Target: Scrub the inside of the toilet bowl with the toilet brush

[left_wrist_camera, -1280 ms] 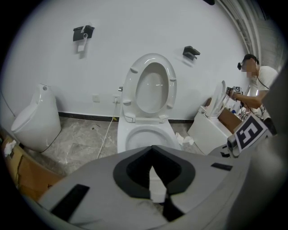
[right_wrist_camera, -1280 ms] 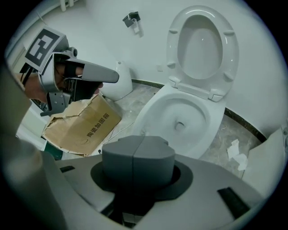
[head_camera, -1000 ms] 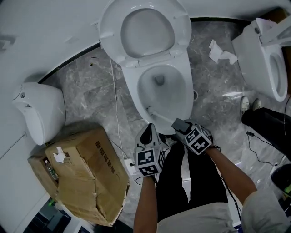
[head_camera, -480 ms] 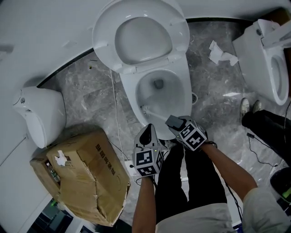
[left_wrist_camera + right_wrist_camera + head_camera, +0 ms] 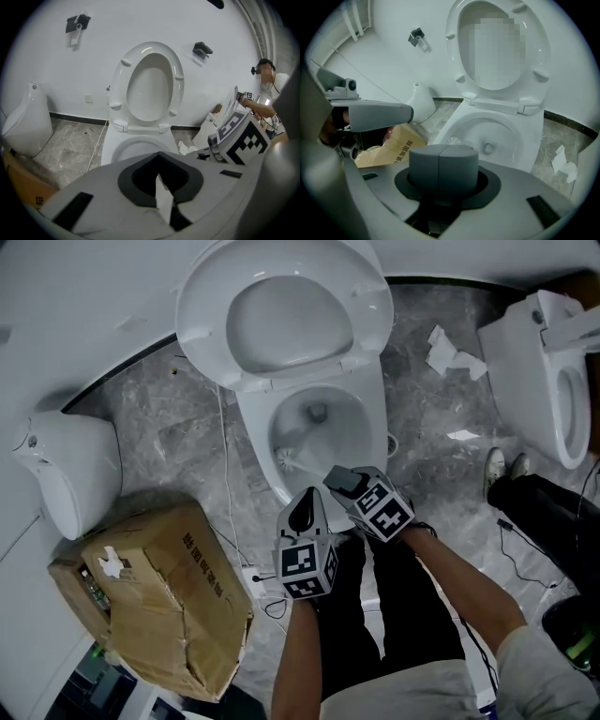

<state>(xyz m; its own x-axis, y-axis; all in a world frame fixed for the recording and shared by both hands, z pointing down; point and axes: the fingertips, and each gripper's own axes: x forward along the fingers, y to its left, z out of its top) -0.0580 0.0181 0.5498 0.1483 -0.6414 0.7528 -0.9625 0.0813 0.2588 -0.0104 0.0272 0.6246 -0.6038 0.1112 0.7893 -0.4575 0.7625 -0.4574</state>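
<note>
The toilet brush (image 5: 286, 458) has its white bristled head low against the inner wall of the toilet bowl (image 5: 364, 442), ahead and to the left of the right hand-held gripper (image 5: 339, 481). Its thin handle slants back to that gripper's tip. In the right gripper view the two grey jaws are pressed together with only a seam between them, closed on the handle. The bristles (image 5: 452, 139) show just beyond them. The left hand-held gripper (image 5: 305, 510) hangs just beside the right one, short of the bowl's front rim, with its jaws drawn together on nothing. Beyond both, the seat and lid (image 5: 281, 320) stand raised. On the marbled surface (image 5: 178, 437), a crumpled cardboard box (image 5: 159, 606) lies well left of the left hand-held gripper. Wadded paper (image 5: 455, 351) lies far right of the right one.
</note>
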